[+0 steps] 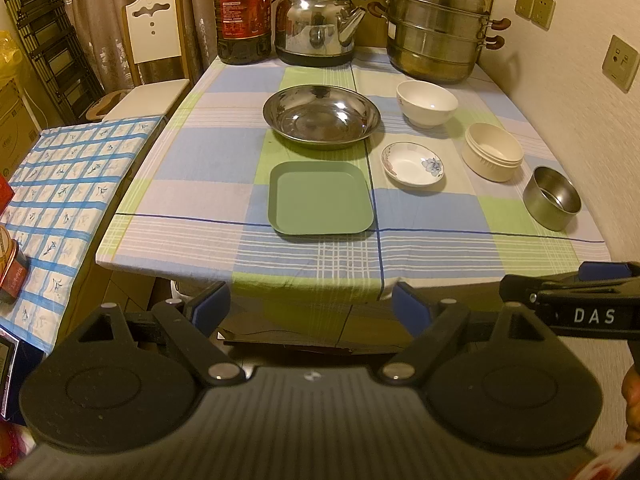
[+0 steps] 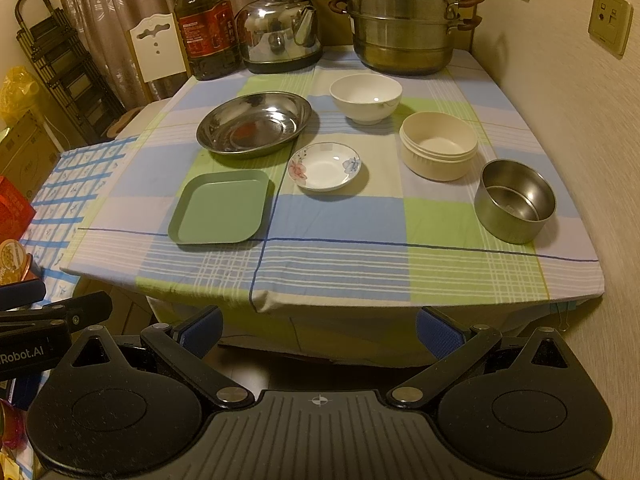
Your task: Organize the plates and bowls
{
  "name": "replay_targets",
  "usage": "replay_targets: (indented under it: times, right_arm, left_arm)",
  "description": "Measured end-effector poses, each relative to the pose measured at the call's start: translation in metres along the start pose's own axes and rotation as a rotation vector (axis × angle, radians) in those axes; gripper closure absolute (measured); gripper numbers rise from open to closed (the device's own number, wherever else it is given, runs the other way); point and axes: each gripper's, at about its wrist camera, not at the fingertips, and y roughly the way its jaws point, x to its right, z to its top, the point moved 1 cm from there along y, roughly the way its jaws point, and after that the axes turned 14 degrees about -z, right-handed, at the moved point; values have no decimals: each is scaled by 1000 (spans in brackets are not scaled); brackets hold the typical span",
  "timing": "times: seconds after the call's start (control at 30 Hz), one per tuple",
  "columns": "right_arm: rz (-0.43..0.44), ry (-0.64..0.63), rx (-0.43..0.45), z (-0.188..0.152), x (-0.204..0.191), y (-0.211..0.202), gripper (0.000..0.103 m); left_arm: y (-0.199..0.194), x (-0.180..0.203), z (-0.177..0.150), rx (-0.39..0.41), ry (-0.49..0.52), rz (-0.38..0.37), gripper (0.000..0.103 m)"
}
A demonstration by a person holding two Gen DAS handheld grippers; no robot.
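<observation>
"DAS" is read on the right hand-held gripper [image 2: 318, 330], "Robot.AI" on the left hand-held gripper [image 1: 310, 306]; both are held apart, before the green plate [image 1: 321, 197].

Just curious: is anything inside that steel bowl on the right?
The steel bowl looks empty; only its shiny floor shows. Its near inner wall is hidden by the rim.

Both wrist cameras look forward and down from just off the near edge of the table [image 1: 440, 248], toward the back wall. The left view sits further left, the right further right and slightly nearer. Both share the whole tabletop, and each catches the other tongs at its edge.
</observation>
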Motion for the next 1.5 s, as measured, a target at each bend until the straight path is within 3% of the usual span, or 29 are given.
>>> replay_targets:
  times: [1.5]
  right_arm:
    - [11, 4, 19, 7, 11, 8, 0]
  left_arm:
    - [9, 13, 2, -1, 2, -2, 17]
